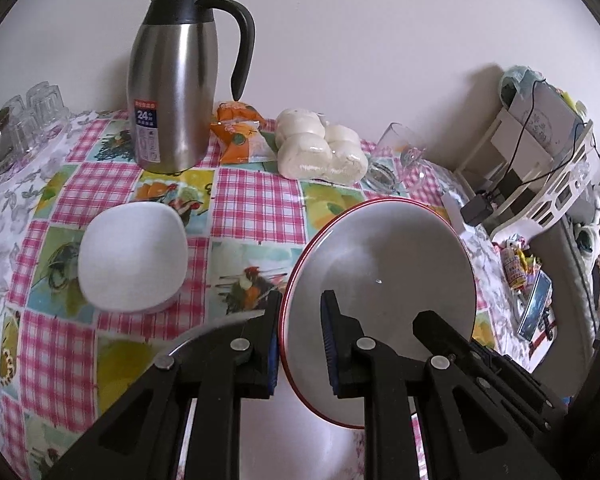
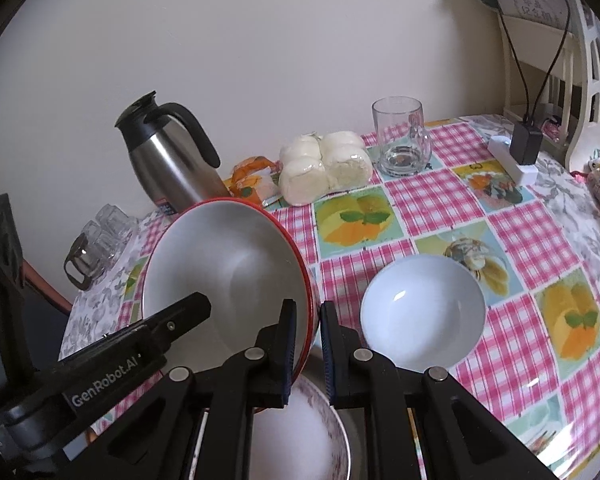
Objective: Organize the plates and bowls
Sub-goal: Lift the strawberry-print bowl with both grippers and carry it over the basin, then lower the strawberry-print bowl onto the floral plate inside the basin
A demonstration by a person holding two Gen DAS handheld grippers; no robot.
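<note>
Both the left gripper [image 1: 300,340] and right gripper [image 2: 306,354] pinched opposite rims of the red-rimmed bowl [image 1: 380,276] at lower centre, apparently sharing its weight for stacking.

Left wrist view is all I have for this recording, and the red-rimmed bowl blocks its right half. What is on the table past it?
Observer: A white bowl sits upright and empty on the tablecloth, to the right of the red-rimmed bowl.
Operator: Does the right gripper actually have the rim?
Observer: Yes. The right gripper is shut on the rim, with one finger inside the bowl and one outside.
Operator: Is anything beneath the held bowl?
Observer: Another bowl with a patterned rim lies right below the gripper.
</note>
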